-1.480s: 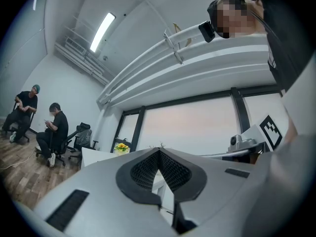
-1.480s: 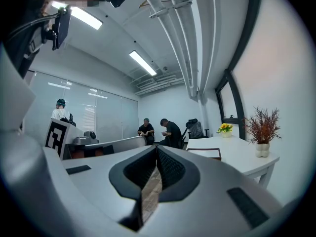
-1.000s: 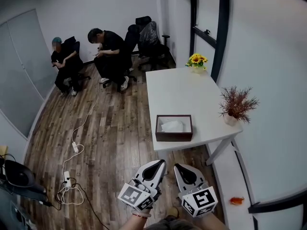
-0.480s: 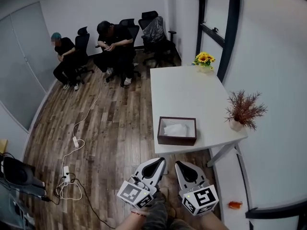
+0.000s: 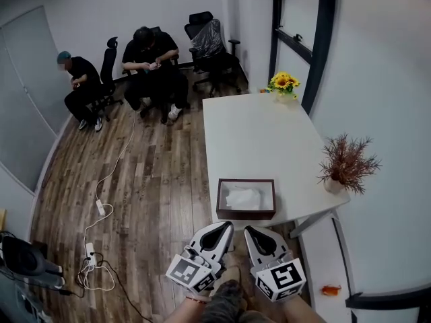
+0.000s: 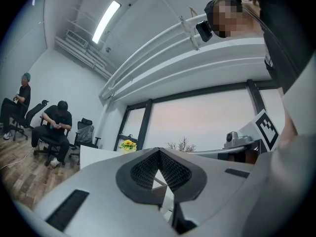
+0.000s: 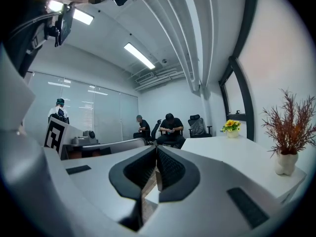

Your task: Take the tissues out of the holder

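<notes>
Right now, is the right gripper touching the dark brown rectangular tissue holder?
Apart: the head view shows a gap between the right gripper and the holder.

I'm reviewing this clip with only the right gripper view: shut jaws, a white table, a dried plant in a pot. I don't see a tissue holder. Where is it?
Observer: The head view shows the holder, a dark open box, at the near edge of the table.
Reviewer: Is anything in it?
Observer: Yes, white tissues lie inside and nothing is touching them.
Reviewer: What about the other gripper?
Observer: The left gripper is short of the table, over the wood floor. The left gripper view shows its jaws closed with nothing between them.
</notes>
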### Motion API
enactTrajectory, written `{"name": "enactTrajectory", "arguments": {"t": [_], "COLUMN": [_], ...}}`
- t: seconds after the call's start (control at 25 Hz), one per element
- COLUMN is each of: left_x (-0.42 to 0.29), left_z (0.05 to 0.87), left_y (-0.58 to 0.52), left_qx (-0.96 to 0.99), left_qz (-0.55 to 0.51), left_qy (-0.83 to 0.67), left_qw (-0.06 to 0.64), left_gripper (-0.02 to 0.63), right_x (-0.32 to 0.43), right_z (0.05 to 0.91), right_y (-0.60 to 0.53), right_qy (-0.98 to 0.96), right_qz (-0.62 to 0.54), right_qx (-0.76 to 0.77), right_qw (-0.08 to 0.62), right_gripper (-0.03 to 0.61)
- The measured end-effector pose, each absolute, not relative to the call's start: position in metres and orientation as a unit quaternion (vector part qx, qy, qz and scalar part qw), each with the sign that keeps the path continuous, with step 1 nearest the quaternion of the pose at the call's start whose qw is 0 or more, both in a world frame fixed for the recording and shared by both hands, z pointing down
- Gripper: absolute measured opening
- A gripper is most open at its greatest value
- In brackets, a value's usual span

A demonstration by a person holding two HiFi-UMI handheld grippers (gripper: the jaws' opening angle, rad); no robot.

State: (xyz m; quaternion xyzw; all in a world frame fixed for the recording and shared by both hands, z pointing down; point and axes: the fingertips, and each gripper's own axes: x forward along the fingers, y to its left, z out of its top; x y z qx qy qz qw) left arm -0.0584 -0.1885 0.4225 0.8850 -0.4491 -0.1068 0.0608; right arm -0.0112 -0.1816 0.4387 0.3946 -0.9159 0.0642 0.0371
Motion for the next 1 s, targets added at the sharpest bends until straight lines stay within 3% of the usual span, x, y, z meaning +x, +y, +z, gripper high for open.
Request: {"name": "enactTrajectory", "arguments": {"t": [0.48, 0.92, 1.0], "left_x": [-0.061, -0.068, -0.069], "left_z": [0.445, 0.466, 0.467], "left_y": [-0.255, -0.288, -0.294], "left_qx": [0.885, 0.887, 0.888], "left_qz": [-0.101, -0.084, -0.083], "left_qy": [-0.446, -0.441, -0.438], "left_qw": [0.087, 0.103, 0.109], "left_gripper": [0.007, 0.006, 0.006], "right_x": [-0.029, -0.027, -0.028], "right_z": [0.46, 0.491, 0.497], "right_y": [-0.243, -0.29, -0.297], "right_qy": [-0.928, -0.942, -0.94], "right_qz": [0.071, 0.084, 0.085], "right_qx": [0.357, 0.275, 0.258], "right_qw": [0.079, 0.176, 0.206], "right_gripper": [0.002, 0.005, 0.055]}}
